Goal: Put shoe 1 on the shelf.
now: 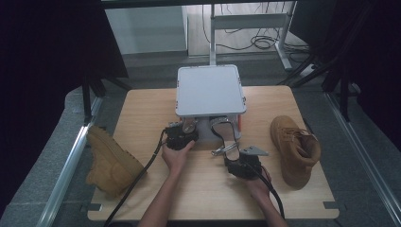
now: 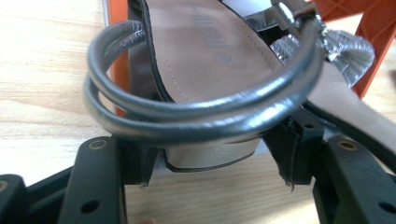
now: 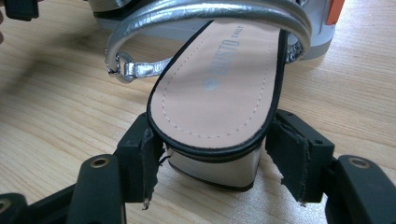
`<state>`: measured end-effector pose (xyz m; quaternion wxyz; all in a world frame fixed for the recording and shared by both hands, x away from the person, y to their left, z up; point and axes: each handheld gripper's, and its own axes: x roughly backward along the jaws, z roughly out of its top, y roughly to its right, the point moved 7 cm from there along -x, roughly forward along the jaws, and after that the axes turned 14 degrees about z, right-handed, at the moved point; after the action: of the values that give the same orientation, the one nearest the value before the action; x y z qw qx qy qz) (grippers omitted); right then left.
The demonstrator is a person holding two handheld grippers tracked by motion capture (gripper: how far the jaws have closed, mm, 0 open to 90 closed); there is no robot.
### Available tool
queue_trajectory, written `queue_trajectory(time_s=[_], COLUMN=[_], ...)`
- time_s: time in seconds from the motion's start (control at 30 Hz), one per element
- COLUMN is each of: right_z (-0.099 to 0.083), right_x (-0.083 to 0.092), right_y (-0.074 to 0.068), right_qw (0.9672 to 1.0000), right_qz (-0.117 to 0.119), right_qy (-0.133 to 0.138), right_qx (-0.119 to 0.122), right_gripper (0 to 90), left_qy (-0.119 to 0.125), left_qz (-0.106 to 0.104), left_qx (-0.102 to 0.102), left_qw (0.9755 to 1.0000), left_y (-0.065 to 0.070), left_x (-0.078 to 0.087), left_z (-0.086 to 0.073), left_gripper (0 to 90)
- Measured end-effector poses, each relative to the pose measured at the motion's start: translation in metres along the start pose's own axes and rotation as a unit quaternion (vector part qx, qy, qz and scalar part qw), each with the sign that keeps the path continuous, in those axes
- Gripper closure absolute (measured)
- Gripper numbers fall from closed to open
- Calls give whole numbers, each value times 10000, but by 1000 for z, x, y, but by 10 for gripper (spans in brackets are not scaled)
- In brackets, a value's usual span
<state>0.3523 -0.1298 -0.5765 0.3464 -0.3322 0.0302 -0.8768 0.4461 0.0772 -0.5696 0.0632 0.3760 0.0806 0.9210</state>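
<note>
Your left gripper and right gripper each clamp a silver sandal's heel, near the grey box.

A light wooden table is seen, on which a grey box is placed at the far middle, two silver sandals just before it, one tan boot at the right and another tan boot at the left edge.

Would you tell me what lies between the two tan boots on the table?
In the high view, two silver sandals lie between the left boot and right boot, with both grippers at their heels, below the grey case.
</note>
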Motion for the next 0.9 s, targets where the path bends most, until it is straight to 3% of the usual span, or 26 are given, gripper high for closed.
queue_trajectory(time_s=[0.37, 0.53, 0.67, 0.9], right_z=[0, 5, 13, 19], right_x=[-1, -3, -5, -6], right_y=[-1, -4, -8, -8], right_qw=[10000, 9995, 9983, 9970], right_qz=[-41, -136, -244, -323], right_qy=[49, 218, 417, 595], right_qx=[-15, -158, -317, -376], right_gripper=[378, 379, 381, 385], left_qy=[100, 71, 16, -26], left_qz=[136, 125, 196, 160], left_qx=[-131, -137, -271, -291], left_qw=[9998, 9998, 9994, 9994], left_y=[3, 3, 5, 4], left_x=[-4, -5, -5, -5], left_z=[-3, -3, -3, -2], left_gripper=[394, 391, 390, 389])
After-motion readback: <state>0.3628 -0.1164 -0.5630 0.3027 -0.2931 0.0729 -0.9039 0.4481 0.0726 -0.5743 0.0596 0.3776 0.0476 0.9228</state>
